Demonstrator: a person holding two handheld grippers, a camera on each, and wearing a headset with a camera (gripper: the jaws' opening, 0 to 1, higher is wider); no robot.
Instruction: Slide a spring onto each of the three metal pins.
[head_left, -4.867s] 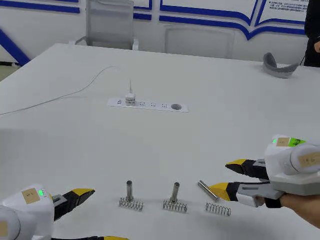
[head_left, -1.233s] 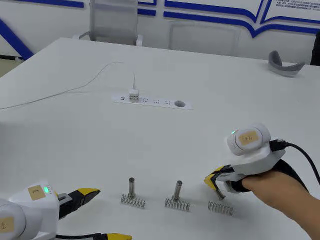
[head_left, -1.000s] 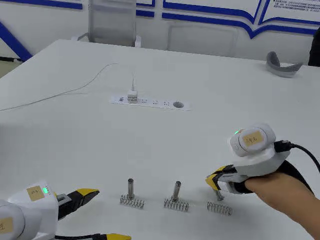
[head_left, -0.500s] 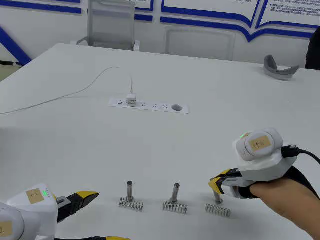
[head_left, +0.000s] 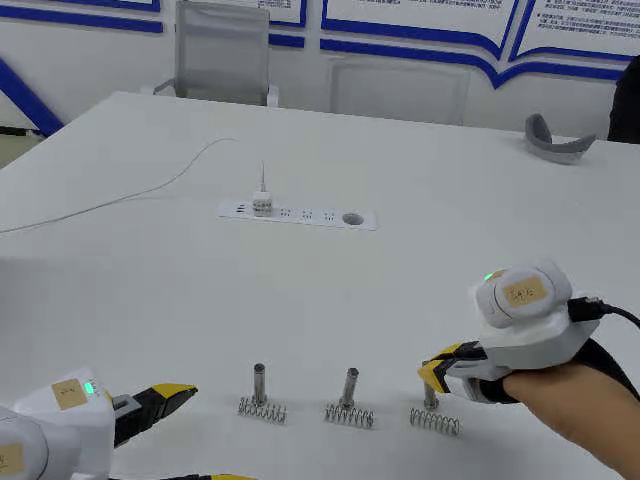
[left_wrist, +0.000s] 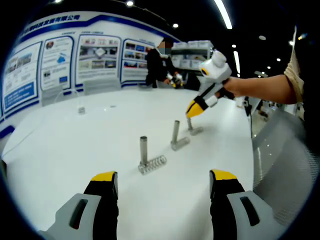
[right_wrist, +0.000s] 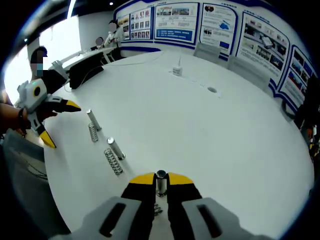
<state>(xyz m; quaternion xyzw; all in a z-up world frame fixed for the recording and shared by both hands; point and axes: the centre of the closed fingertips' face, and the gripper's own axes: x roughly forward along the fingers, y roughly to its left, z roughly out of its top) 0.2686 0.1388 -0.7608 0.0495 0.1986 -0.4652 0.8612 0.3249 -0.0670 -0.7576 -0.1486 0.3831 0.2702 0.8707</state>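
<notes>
Three short metal pins are in a row near the table's front edge, each with a loose spring lying in front of it. The left pin (head_left: 259, 381) and middle pin (head_left: 350, 385) stand free behind the left spring (head_left: 262, 410) and middle spring (head_left: 349, 416). My right gripper (head_left: 432, 372) is shut on the right pin (right_wrist: 161, 182), holding it upright just behind the right spring (head_left: 435, 422). My left gripper (left_wrist: 164, 176) is open at the lower left, apart from the row, with nothing between its fingers.
A white power strip (head_left: 297, 213) with a plug and a thin cable lies mid-table. A grey curved band (head_left: 556, 138) rests at the far right. A chair (head_left: 222, 50) stands behind the table. People stand in the background of the gripper views.
The right gripper, open beside a leaning right pin earlier, has turned down over it and shut on it; the pin now stands upright. The left gripper has stayed in place.
</notes>
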